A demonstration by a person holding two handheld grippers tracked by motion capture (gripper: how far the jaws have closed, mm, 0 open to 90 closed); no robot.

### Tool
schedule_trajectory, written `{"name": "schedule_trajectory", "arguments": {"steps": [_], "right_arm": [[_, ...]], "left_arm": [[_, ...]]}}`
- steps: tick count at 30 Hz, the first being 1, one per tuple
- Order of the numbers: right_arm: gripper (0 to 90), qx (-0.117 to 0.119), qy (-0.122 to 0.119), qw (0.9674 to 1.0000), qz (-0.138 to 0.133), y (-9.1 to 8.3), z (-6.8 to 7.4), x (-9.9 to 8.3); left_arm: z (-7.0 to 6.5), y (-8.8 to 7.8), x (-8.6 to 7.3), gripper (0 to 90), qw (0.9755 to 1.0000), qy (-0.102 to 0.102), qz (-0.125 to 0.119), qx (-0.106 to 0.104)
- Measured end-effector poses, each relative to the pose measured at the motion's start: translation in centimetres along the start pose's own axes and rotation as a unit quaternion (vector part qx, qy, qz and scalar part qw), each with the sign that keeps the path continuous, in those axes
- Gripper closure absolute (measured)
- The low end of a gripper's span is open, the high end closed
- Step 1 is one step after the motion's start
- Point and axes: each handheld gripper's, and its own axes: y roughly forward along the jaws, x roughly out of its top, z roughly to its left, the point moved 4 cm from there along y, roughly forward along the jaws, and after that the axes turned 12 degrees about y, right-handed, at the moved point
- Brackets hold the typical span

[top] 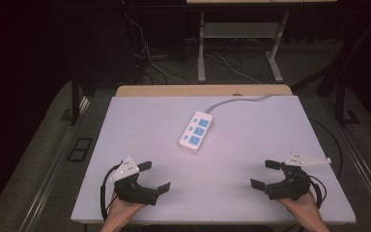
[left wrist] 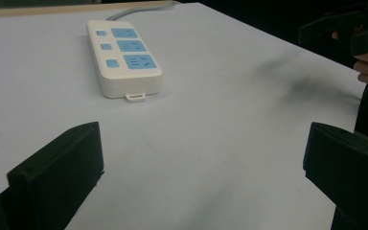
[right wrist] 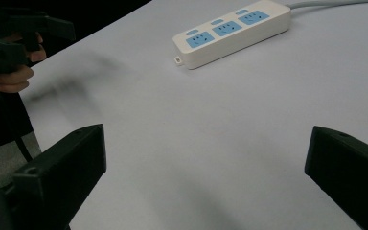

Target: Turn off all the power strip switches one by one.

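The power strip (top: pixel 196 131) lies a little back of the table's (top: pixel 140 116) middle, well clear of all four edges. Its long axis runs on a slant: the tabbed end points toward the near-left corner, the end with the cord (top: pixel 232 101) toward the far-right one, and the cord trails off over the far edge.

Both hands are low at the near edge, one toward each near corner. The left gripper (top: pixel 155 176) has its jaws spread wide with nothing between them, and the right gripper (top: pixel 264 174) is the same, wide open and empty. Both point inward and up the table.

From the left gripper the strip lies ahead and to the right; from the right gripper, ahead and to the left. I'd judge the left one slightly nearer, since the tabbed end faces its side. In the left gripper view the strip (left wrist: pixel 123 56) runs almost straight away from the jaws, so they would span its narrow width; in the right gripper view it (right wrist: pixel 231 32) lies more crosswise.
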Motion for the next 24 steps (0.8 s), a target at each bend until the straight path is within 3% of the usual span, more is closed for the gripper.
{"name": "schedule_trajectory", "arguments": {"steps": [13,24], "right_arm": [[0.3,-0.006,0.001,0.9999,0.008,0.00,-0.28,-0.17],[0.3,-0.008,0.004,0.9997,0.022,0.28,-0.60,-0.26]], "left_arm": [[-0.40,0.36,0.13,0.0,0.9999,0.008,0.007,-0.013],[-0.37,0.67,0.17,0.0,0.9996,0.002,0.017,-0.021]]}}
